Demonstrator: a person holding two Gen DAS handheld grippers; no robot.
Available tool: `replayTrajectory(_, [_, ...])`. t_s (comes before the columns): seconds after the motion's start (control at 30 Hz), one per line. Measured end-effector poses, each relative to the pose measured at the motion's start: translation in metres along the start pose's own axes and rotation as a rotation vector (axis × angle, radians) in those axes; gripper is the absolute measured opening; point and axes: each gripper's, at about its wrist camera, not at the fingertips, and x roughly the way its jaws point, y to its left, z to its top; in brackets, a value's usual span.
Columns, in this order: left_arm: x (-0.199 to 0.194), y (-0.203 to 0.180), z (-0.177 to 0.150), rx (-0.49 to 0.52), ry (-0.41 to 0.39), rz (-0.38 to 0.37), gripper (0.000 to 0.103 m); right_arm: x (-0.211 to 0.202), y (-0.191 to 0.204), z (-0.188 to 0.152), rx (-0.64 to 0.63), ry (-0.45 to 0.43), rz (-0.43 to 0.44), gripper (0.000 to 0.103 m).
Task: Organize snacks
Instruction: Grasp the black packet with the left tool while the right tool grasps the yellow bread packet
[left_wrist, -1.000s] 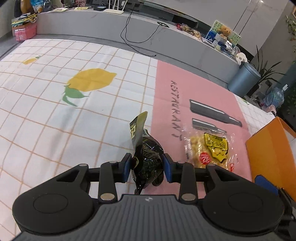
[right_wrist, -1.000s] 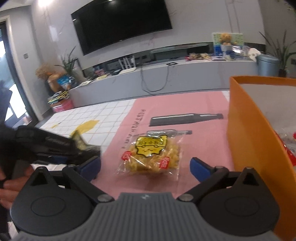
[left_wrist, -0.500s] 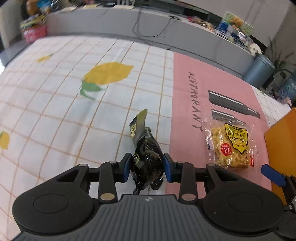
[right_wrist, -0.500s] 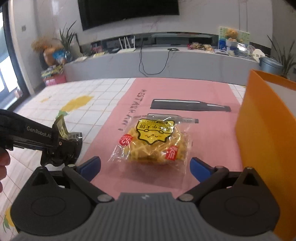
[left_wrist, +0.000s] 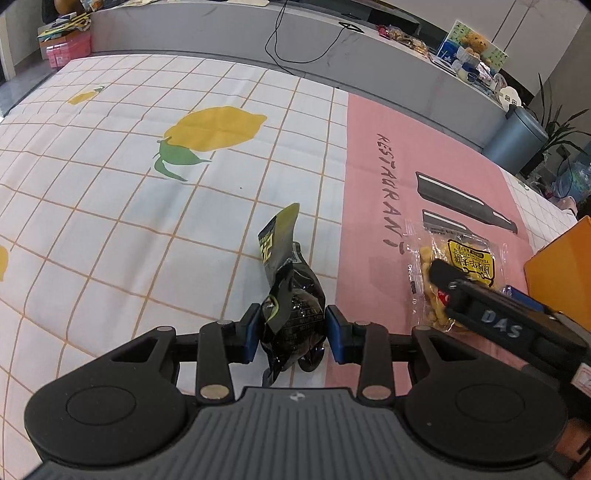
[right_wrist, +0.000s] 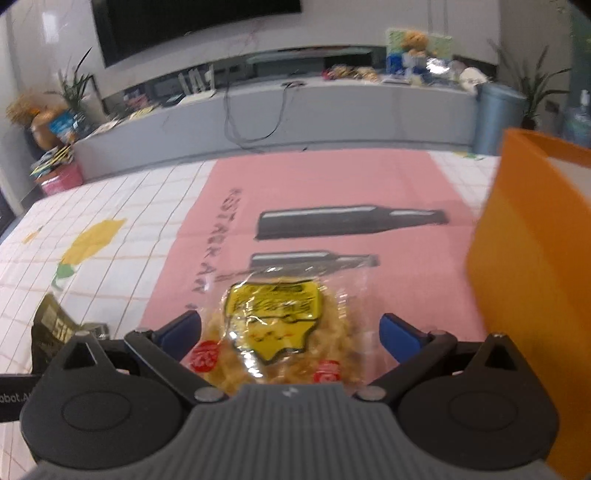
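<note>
Bright, even daylight; right view blurred, edges warped.

Black snack packet (left_wrist: 291, 317): crumpled, tail up, over white checked cloth.
Yellow snack bag (right_wrist: 277, 332): clear wrapper, flat on pink cloth.

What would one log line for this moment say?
left gripper: shut on black snack pack | right gripper: open, straddling yellow snack bag | orange box: at right

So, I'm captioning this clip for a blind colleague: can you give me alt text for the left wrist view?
The left claw is shut on a crumpled black snack packet above a lemon-print tablecloth. To its right, the right claw reaches over a clear bag of yellow snacks lying on a pink mat, beside an orange box.
</note>
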Motion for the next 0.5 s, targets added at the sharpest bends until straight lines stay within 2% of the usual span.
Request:
replayTrajectory(0.2, [0.0,0.004,0.001,-0.008,0.01,-0.021,0.041,0.01,0.013,-0.003,-0.025,0.01,-0.026,0.1])
replayTrajectory(0.4, [0.0,0.003,0.0,-0.007,0.011,-0.02,0.041,0.016,0.028,-0.015,-0.128,-0.068,-0.07,0.1])
replayTrajectory(0.5, [0.0,0.003,0.0,-0.009,0.015,-0.018,0.041,0.015,0.027,-0.021,-0.127,-0.113,-0.062,0.1])
